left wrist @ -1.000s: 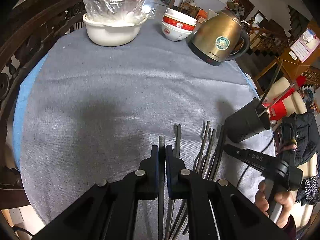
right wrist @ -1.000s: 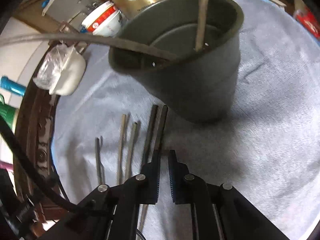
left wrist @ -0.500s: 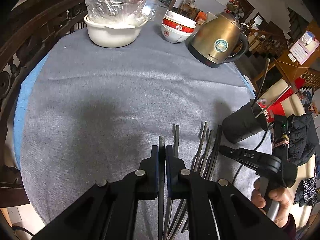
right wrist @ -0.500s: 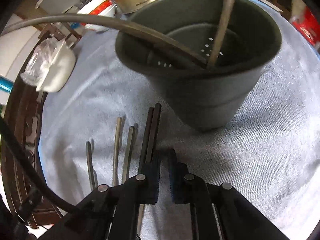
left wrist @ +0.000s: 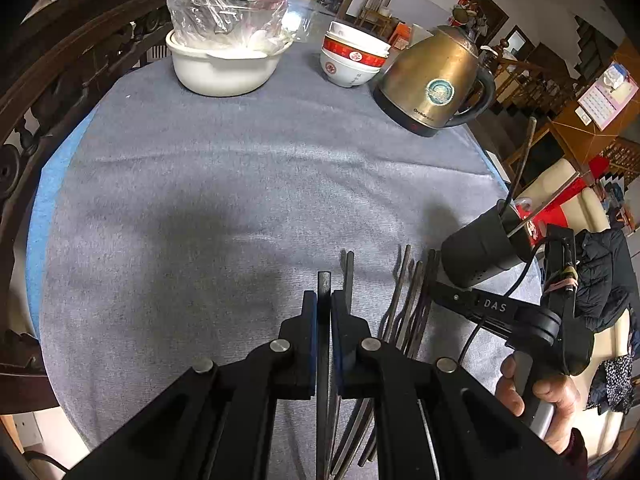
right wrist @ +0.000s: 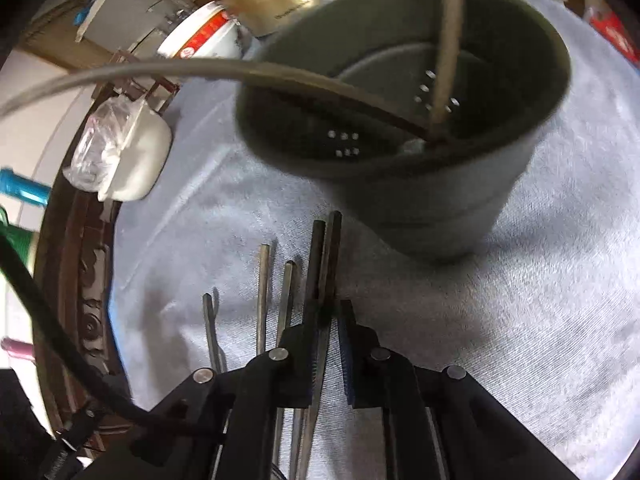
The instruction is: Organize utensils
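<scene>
1. The left gripper [left wrist: 324,312] was clenched on a single dark chopstick [left wrist: 323,286]; its blue-padded fingers pressed the stick from both sides, and the tip stuck out forward past them.
2. The right gripper [right wrist: 329,322] stood with a narrow gap between its jaws. A pair of dark chopsticks [right wrist: 325,248] ran up through that gap, close against the left finger. Whether the pads touched them could not be told.
3. The remaining loose chopsticks [right wrist: 264,280] lay side by side on the grey tablecloth [left wrist: 240,184], just left of the right gripper.
4. The dark utensil holder [right wrist: 440,200] sat on the cloth just beyond the right gripper, with two chopsticks already leaning inside it.
5. In the left wrist view, the right gripper's body and the hand [left wrist: 552,400] holding it showed beside the holder.
6. At the far edge of the table stood a brass kettle [left wrist: 436,84], stacked red-and-white bowls [left wrist: 352,64] and a white pot covered in plastic [left wrist: 224,56].
</scene>
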`<state>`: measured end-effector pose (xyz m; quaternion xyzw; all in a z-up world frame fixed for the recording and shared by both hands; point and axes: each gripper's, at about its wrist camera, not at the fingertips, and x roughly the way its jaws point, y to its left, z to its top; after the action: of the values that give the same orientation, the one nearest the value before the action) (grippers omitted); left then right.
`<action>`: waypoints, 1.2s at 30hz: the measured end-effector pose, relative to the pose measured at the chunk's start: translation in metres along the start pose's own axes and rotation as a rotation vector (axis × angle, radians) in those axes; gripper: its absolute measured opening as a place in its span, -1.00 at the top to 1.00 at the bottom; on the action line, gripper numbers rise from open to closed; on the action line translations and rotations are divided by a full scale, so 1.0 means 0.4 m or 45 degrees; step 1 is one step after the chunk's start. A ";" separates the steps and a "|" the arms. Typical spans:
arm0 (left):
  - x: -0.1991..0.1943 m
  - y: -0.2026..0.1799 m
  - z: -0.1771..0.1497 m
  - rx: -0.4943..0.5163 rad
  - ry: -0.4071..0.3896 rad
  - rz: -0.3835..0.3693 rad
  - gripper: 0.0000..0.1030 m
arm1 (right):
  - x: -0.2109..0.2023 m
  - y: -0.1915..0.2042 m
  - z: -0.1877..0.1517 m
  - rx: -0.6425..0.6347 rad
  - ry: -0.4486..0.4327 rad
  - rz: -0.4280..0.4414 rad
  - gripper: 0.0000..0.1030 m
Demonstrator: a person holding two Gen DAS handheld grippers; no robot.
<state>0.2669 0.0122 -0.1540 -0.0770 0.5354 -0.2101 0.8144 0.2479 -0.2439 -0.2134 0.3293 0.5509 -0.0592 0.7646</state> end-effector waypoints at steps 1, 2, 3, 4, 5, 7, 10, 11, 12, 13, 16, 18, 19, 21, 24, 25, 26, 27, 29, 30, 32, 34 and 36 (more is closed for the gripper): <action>-0.002 0.003 0.001 -0.005 0.000 0.000 0.87 | -0.003 -0.003 0.000 -0.008 0.010 -0.007 0.74; -0.003 0.006 0.002 -0.008 -0.002 -0.001 0.87 | 0.003 0.006 -0.003 -0.030 0.020 -0.022 0.74; -0.005 0.009 0.003 -0.012 -0.007 -0.002 0.87 | 0.000 0.005 -0.003 -0.049 0.026 -0.040 0.73; -0.005 0.009 0.004 -0.014 -0.007 -0.002 0.87 | -0.001 0.004 -0.005 -0.050 0.035 -0.052 0.69; -0.003 0.009 0.005 -0.016 -0.005 -0.005 0.87 | 0.008 0.007 -0.001 -0.037 0.045 -0.056 0.69; 0.001 0.007 0.005 -0.017 -0.001 -0.009 0.87 | 0.021 0.013 0.010 -0.023 0.070 -0.071 0.66; -0.004 0.002 0.005 -0.012 -0.003 -0.022 0.87 | 0.042 0.047 0.022 -0.043 0.091 -0.164 0.63; -0.007 0.001 0.006 -0.008 -0.006 -0.023 0.87 | 0.046 0.062 0.019 -0.090 0.093 -0.194 0.62; -0.012 0.000 0.006 -0.005 -0.012 -0.022 0.87 | 0.051 0.077 0.013 -0.161 0.088 -0.231 0.69; -0.017 -0.002 0.006 -0.003 -0.016 -0.022 0.87 | 0.053 0.082 0.009 -0.189 0.085 -0.236 0.81; -0.040 -0.007 0.008 0.009 -0.040 -0.016 0.87 | 0.053 0.065 0.006 -0.166 0.085 -0.156 0.88; -0.061 -0.013 0.011 0.022 -0.064 -0.014 0.87 | 0.021 0.062 -0.011 -0.206 0.047 -0.088 0.88; -0.069 -0.014 0.012 0.025 -0.074 -0.013 0.87 | -0.003 0.058 -0.019 -0.228 0.026 -0.058 0.88; -0.101 -0.025 0.017 0.034 -0.110 -0.010 0.87 | -0.045 0.062 -0.034 -0.270 -0.001 0.043 0.88; -0.152 -0.043 0.024 0.052 -0.169 -0.015 0.87 | -0.116 0.075 -0.056 -0.354 -0.048 0.156 0.88; -0.175 -0.051 0.026 0.057 -0.196 -0.014 0.87 | -0.140 0.077 -0.062 -0.381 -0.074 0.182 0.88; -0.194 -0.058 0.029 0.060 -0.219 -0.017 0.87 | -0.169 0.078 -0.068 -0.409 -0.107 0.214 0.88; -0.214 -0.067 0.031 0.065 -0.243 -0.021 0.87 | -0.199 0.077 -0.073 -0.434 -0.145 0.246 0.88; -0.245 -0.084 0.039 0.073 -0.282 -0.027 0.87 | -0.248 0.074 -0.079 -0.466 -0.224 0.291 0.88; -0.264 -0.097 0.044 0.081 -0.305 -0.029 0.87 | -0.279 0.071 -0.079 -0.478 -0.275 0.317 0.88; -0.295 -0.125 0.054 0.105 -0.344 -0.031 0.87 | -0.340 0.070 -0.081 -0.479 -0.357 0.357 0.88; -0.319 -0.157 0.063 0.134 -0.375 -0.034 0.87 | -0.406 0.059 -0.069 -0.473 -0.479 0.387 0.88; -0.337 -0.194 0.077 0.165 -0.406 -0.036 0.87 | -0.453 0.052 -0.055 -0.454 -0.583 0.406 0.88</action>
<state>0.2288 -0.0036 -0.0008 -0.0643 0.3835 -0.2407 0.8893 0.1696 -0.2646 -0.0487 0.2504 0.3078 0.0861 0.9139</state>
